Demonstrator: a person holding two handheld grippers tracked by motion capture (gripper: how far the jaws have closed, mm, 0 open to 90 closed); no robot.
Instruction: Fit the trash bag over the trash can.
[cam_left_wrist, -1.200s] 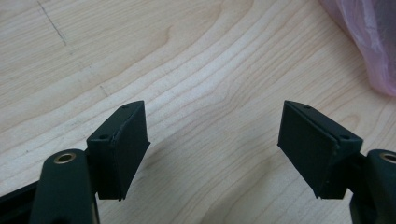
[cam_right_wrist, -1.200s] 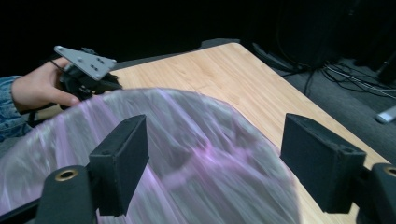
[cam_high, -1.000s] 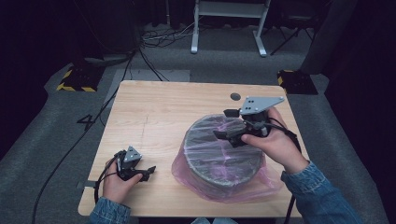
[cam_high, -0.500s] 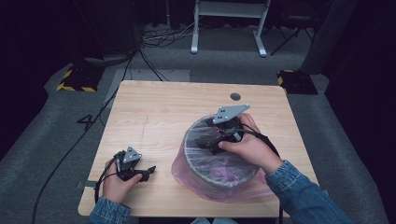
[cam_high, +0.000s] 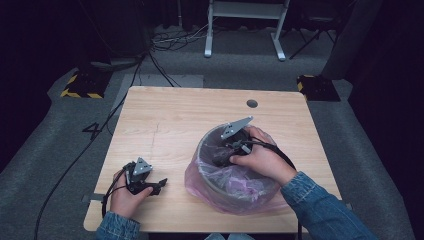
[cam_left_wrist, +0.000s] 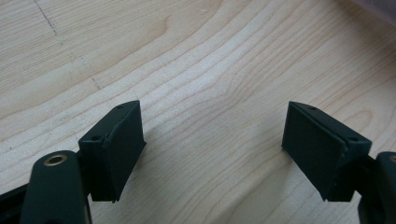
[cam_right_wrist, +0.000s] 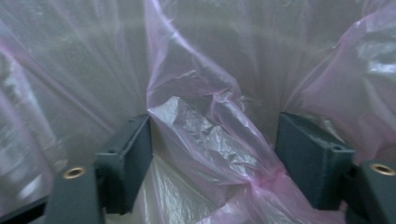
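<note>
Right tool (cam_high: 220, 157) has sunk into bag-lined bin (cam_high: 207, 150).

A lab or studio: dark grey carpet (cam_high: 55, 150), floor cables (cam_high: 165, 42), hazard-striped blocks (cam_high: 80, 85).

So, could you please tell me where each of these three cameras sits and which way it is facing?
High view: fixed above the person's side, looking forward and down on the wooden table; both forearms, left claw and right claw inside the bin.
Left gripper view: rides the left claw, facing bare tabletop; its open jaws show.
Right gripper view: rides the right claw, facing the pink bag, a fold between its jaws.
Shared: the high and right gripper views both show the bag; the high and left gripper views both show the tabletop.
</note>
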